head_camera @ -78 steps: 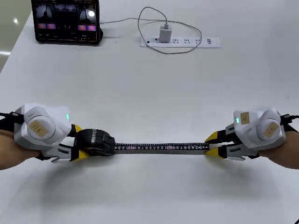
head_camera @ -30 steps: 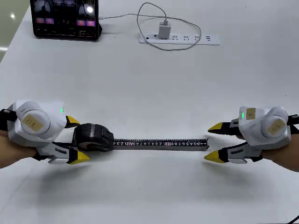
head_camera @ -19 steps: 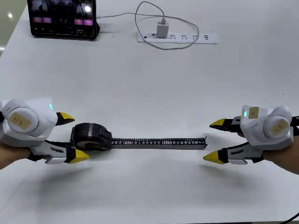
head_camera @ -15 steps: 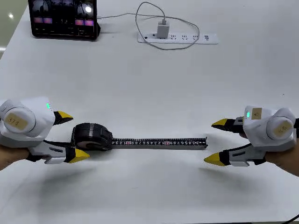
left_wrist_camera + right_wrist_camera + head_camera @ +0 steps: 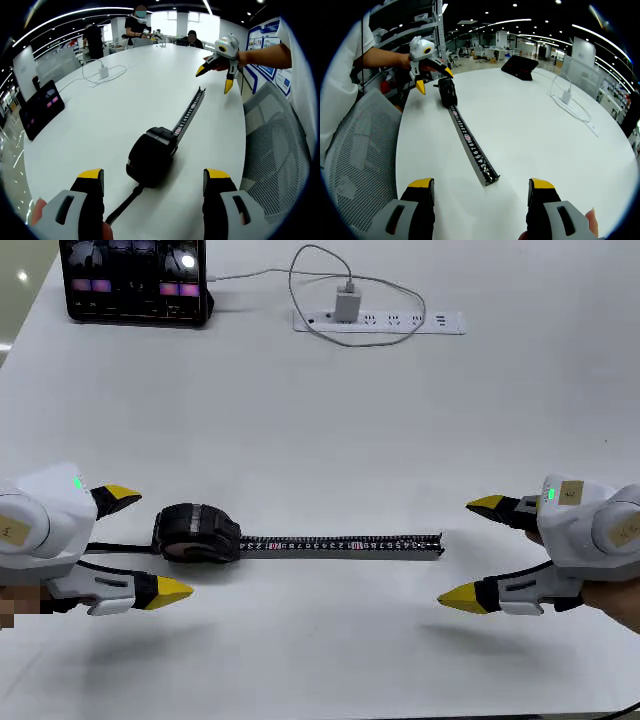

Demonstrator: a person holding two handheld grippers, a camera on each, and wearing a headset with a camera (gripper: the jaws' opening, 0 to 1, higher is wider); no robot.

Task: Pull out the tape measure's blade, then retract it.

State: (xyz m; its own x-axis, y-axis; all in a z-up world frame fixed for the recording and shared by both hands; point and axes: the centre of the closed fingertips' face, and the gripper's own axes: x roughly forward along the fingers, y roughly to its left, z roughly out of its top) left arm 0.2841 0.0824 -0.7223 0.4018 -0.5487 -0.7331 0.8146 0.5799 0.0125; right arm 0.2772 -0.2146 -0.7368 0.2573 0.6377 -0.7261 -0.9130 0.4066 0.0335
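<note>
Both your grippers are wide open and holding nothing. The left gripper [image 5: 157, 543] has its jaws spread to either side of the tape measure's case [image 5: 198, 532] without touching it. The right gripper [image 5: 458, 551] hangs just beyond the blade's hook end [image 5: 438, 543], apart from it. The case sits on the white table [image 5: 320, 420] with the blade [image 5: 340, 543] drawn out in a straight line toward your right, numbers up, and a dark strap [image 5: 122, 205] trails from the case toward your left hand. So the pull looks done, and retraction is the step in hand. With the blade lying out unheld, a lock is probably set, though the case is too dark to make out any switch. Next, close the left jaws on the case to steady it, then free the lock, guiding the hook so it doesn't whip.
</note>
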